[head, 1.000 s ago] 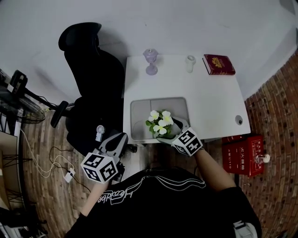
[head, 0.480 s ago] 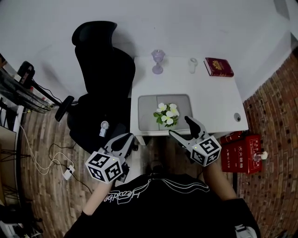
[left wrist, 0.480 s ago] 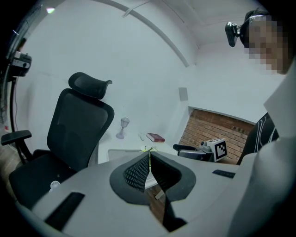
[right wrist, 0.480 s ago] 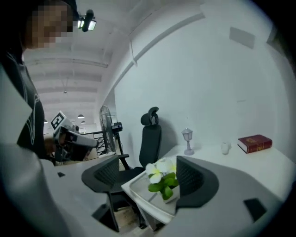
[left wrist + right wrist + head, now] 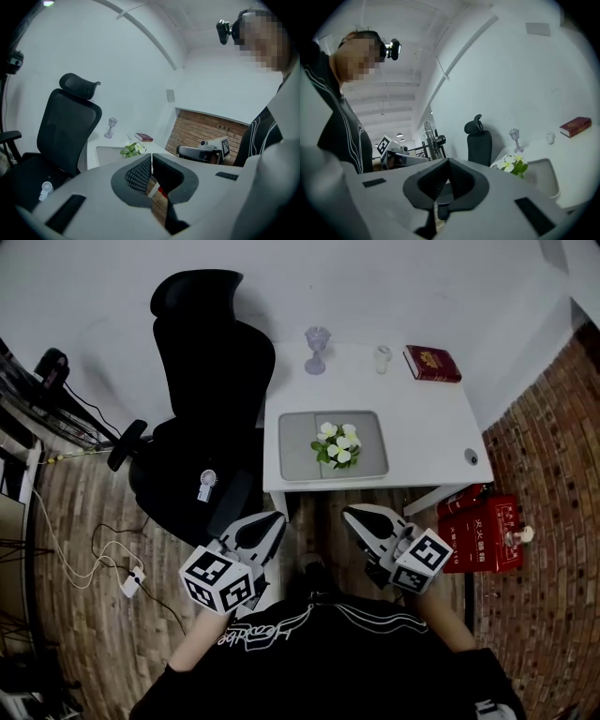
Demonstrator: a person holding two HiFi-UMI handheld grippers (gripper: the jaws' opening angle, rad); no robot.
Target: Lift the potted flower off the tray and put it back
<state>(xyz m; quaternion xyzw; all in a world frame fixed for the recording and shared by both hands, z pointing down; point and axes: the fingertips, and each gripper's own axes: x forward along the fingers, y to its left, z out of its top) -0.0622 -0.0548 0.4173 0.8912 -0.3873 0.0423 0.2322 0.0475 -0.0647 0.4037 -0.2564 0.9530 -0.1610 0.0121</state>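
Observation:
The potted flower (image 5: 337, 443), white blooms over green leaves, stands on the right half of the grey tray (image 5: 300, 461) on the white table (image 5: 422, 437). Both grippers hang in front of the table's near edge, well apart from the pot. My left gripper (image 5: 266, 523) is shut and empty, as is my right gripper (image 5: 357, 515). The left gripper view has its jaws (image 5: 151, 157) closed, with the flower (image 5: 133, 149) and tray (image 5: 105, 152) far beyond. In the right gripper view the jaws (image 5: 448, 161) meet, and the flower (image 5: 512, 164) is off to the right.
A black office chair (image 5: 211, 381) stands left of the table. At the table's back are a glass goblet (image 5: 317, 350), a small white cup (image 5: 382, 359) and a red book (image 5: 432, 363). Red boxes (image 5: 487, 531) sit on the floor at right.
My right gripper has left the flower pot, drawn back off the table toward the person and shut. The left gripper has shifted right. The flower stays on the tray.

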